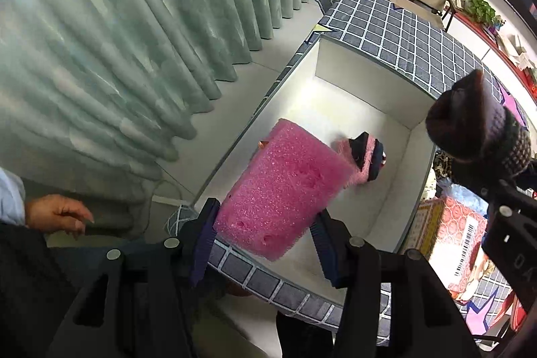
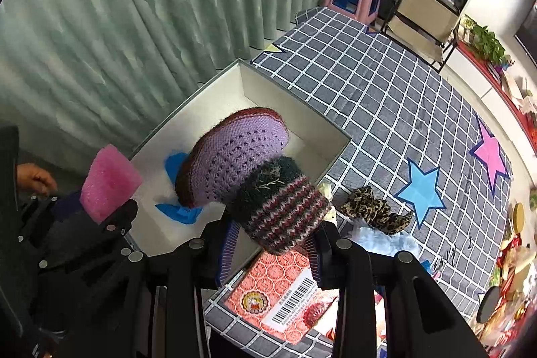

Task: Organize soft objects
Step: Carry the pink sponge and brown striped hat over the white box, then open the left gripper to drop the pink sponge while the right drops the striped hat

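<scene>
1. Plainly, the largest thing is the white box [image 2: 322,126], one of it, open-topped, sitting on the checked cloth [image 2: 386,96] near the curtain [image 2: 117,22]. Both held things hang above it, so a careless drop could land on the rim or outside.
2. One knitted slipper [image 2: 241,156], purple sole up, is pinched at its striped cuff by the right gripper [image 2: 273,240]. It hangs over the box's near corner; let go here, I judge it could tip over the wall onto the red packet [image 2: 278,287] lying below.
3. One pink foam block [image 1: 285,187] is clamped between the left gripper [image 1: 265,244] jaws, squeezed slightly. It hangs over the box's near end. Foam is light and springy, so on release it may bounce or cling to a pad.
4. Already inside the box: one pink and dark slipper [image 1: 365,156] in the left view, and one blue piece [image 2: 178,210] on the floor in the right view. A dropped thing could land on either and roll.
5. One leopard-print piece [image 2: 376,207] lies on the cloth outside, not yet sorted.
6. Two grippers work close together; they could knock each other.
</scene>
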Motion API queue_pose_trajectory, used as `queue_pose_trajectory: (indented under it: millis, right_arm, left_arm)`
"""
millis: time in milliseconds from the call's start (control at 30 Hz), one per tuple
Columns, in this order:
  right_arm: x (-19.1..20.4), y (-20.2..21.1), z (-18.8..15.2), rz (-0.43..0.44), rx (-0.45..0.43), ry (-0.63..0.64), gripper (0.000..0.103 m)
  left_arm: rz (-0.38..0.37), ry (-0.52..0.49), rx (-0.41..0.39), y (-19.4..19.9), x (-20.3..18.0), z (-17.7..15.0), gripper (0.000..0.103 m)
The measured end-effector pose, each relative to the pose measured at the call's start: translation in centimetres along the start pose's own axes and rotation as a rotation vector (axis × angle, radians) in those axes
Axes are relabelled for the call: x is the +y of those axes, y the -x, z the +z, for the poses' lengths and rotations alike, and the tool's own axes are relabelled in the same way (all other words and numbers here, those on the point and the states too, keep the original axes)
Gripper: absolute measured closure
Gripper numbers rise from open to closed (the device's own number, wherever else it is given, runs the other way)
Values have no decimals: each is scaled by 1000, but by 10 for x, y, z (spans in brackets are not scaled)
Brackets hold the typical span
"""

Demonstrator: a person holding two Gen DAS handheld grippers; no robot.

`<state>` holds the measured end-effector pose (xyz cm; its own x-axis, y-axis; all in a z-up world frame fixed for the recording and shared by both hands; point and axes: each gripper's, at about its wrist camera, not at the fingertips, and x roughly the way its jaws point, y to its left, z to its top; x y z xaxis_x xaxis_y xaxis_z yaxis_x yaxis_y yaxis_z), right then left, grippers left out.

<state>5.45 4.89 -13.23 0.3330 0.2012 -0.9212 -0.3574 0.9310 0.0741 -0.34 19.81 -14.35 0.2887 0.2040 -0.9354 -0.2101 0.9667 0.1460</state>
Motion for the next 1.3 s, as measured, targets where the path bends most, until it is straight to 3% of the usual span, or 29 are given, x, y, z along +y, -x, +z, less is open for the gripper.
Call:
queue_pose_trajectory:
  millis: [500, 833, 1067, 1200, 1300]
  right_arm:
    - [4, -36, 14, -3, 61, -56, 65]
    - [2, -63, 24, -19, 119, -67, 65]
    - [12, -82, 34, -9, 158, -54, 65]
    - [17, -91, 39, -12, 179, -60, 65]
    - [18, -97, 40, -13, 194, -98, 65]
  left_arm:
    - [-35, -18, 53, -38, 2, 14, 46]
    - [-16, 14, 104, -62, 7, 13, 46]
    - [18, 107, 139, -76, 25, 12, 46]
    - [-4, 205, 138, -78, 39, 9, 46]
    - [-17, 222, 124, -80, 45, 11, 46]
